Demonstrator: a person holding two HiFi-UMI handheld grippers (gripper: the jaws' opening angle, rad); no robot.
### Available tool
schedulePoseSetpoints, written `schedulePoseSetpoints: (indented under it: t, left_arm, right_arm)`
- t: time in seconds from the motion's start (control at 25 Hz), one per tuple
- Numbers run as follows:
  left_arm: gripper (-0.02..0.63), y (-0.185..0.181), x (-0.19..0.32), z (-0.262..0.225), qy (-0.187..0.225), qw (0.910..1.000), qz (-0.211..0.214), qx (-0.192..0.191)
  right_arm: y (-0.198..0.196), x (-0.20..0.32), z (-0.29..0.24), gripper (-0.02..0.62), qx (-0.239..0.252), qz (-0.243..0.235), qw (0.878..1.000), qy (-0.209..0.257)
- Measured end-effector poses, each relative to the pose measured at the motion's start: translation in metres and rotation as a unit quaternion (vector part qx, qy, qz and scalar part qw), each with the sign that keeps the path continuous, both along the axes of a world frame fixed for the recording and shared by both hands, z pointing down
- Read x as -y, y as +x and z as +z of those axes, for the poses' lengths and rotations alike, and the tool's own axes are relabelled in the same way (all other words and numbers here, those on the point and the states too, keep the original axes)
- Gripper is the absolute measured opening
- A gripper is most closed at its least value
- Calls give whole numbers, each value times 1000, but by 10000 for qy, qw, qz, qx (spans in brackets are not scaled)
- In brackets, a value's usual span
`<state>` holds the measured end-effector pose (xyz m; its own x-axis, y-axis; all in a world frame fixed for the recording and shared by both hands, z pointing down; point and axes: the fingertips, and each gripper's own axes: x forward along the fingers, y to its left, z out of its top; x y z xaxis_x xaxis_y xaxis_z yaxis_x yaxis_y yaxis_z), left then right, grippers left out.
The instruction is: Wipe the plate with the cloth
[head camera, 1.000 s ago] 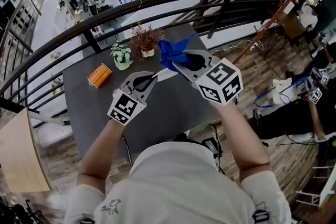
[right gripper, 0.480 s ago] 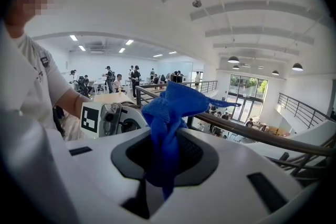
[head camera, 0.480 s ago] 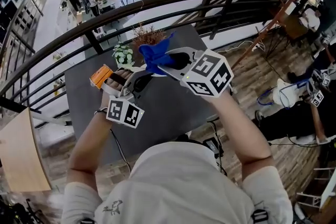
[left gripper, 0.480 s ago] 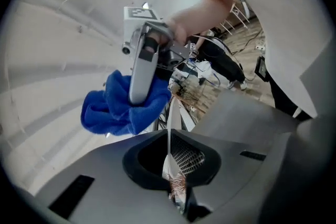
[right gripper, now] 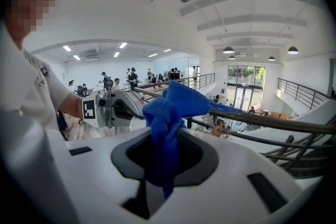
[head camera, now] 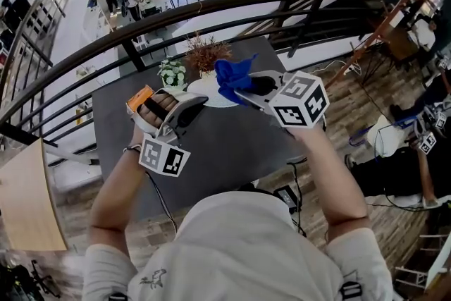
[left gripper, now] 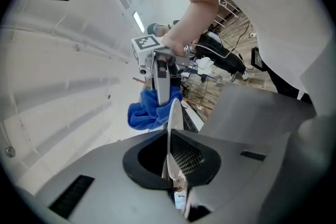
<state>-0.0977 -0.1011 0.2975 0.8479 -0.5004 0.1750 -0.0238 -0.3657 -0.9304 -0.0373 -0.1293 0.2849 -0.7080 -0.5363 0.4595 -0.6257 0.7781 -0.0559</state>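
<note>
Blue fabric, the cloth (right gripper: pixel 169 113), was bunched and clamped between the jaws of the right gripper (head camera: pixel 245 87), a short tail hanging back into the hollow behind them and a loose peak standing up beyond their tips. White and thin, the plate (head camera: pixel 211 92) was pinched by its near rim in the closed jaws of the left gripper (head camera: pixel 197 103); seen along those jaws it stood edge-on, running straight out from between them. The cloth lay just beyond the left jaws, to one side of the plate's far edge and close against it, though whether fabric and plate touched could not be told. Both grippers were held up above the dark grey counter (head camera: pixel 232 144), the right jaws pointing across toward the left ones. Farther out past both sets of jaws, two small pots stood side by side on the counter: a pale one (head camera: pixel 171 86) holding white flowers with green leaves, and another (head camera: pixel 207 71) holding a dry, reddish-brown sprig. An orange box (head camera: pixel 139 96) lay beside the left jaws, partly covered by that gripper; any print on it was too small to read. The only clear markings were the black-and-white square patterns on each gripper's marker cube (head camera: pixel 299 101), which carried no words. Beyond the counter a dark railing (head camera: pixel 211 0) curved across.
</note>
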Motion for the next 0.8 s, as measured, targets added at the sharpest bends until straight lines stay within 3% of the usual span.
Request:
schedulePoseSetpoints:
  t: [0.36, 0.8]
  left_arm:
    - [18, -4, -33, -24, 601, 9967, 548, 80]
    - [18, 22, -70, -23, 1058, 9873, 1093, 467]
  right_arm:
    - [28, 25, 23, 81, -138, 180, 9989, -421]
    - [-13, 35, 16, 81, -469, -306, 9978, -346]
